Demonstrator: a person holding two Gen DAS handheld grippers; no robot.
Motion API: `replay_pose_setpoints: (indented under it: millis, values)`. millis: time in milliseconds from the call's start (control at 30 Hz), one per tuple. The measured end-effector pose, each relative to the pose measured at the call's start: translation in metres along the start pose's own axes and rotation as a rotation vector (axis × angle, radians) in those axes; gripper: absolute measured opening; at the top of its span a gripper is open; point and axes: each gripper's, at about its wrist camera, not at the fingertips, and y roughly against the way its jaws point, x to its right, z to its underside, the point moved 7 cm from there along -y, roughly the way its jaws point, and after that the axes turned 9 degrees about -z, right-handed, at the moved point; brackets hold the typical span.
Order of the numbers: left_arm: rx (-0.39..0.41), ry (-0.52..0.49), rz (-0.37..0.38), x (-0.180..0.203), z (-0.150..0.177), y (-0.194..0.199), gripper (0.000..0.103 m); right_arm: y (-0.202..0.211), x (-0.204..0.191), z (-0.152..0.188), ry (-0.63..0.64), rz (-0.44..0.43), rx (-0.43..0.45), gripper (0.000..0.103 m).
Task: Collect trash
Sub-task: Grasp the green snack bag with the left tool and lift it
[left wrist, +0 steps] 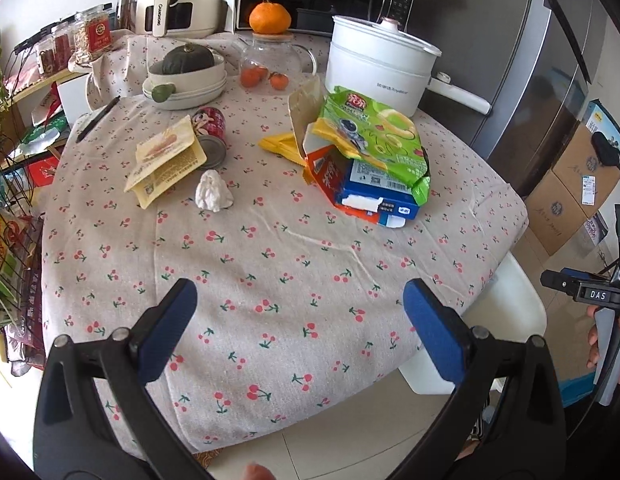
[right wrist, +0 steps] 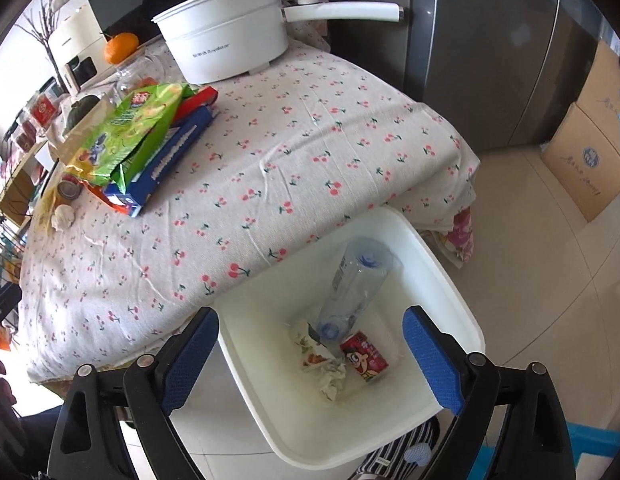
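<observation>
Left wrist view: left gripper (left wrist: 300, 316) hangs over the near edge of the counter (left wrist: 270, 264) with its cherry-print cloth, blue-padded fingers (left wrist: 170, 320) spread wide, nothing between them. Trash left on the counter, placed relative to the white electric pot (left wrist: 375, 62) at the back: green snack bag (left wrist: 373, 136) lying on a blue-and-orange flattened carton (left wrist: 365, 192), just in front of the pot; yellow wrapper (left wrist: 280, 145) beside that pile, partly under it; crumpled white tissue (left wrist: 212, 192) well in front and left of the pot; beige food pouch (left wrist: 166, 158) leaning on a red drink can lying on its side (left wrist: 210, 122), further left. The right gripper's body shows at the frame's right edge.

Right wrist view: right gripper (right wrist: 310, 356) sits above the white plastic bin (right wrist: 449, 280) on the floor, down off the counter corner in front of the pot. Its fingers (right wrist: 192, 356) stand wide apart and empty. In the bin: clear plastic bottle (right wrist: 357, 284), second red can (right wrist: 363, 356), crumpled paper wrappers (right wrist: 321, 360).

Judgement: right side is at the drop-off end of a cycle; left side is set to fetch. Task roughly half done, five or six pieces left. Next move likely: the left goes for the tissue or pouch. The tissue is soft, so a centred pinch should do. The pouch lies flat against the can, so it needs an edge grab, and the can may roll.
</observation>
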Motion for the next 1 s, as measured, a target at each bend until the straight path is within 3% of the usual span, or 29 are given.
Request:
replay_pose_setpoints:
  millis: [133,433,567,800,1000]
  values:
    - [0.011,-0.037,-0.029,-0.002,-0.011,-0.007,0.102,0.000,-0.023,-0.012,0.056,-0.009,0.018,0.102]
    - [-0.024,-0.080,0.068,0.033,-0.038,-0.035,0.102,-0.007,-0.059,-0.037,0.177,-0.007,0.023,0.103]
    - [-0.071,-0.127,0.055,0.049,-0.047,-0.055,0.102,-0.011,-0.057,-0.050,0.163,0.003,0.024,0.103]
    - [-0.093,0.000,0.130,0.064,-0.067,-0.083,0.100,-0.013,-0.053,-0.072,0.166,0.042,0.049,0.103]
    - [-0.080,0.097,0.198,0.078,-0.083,-0.100,0.085,-0.016,-0.056,-0.080,0.170,0.060,0.044,0.103]
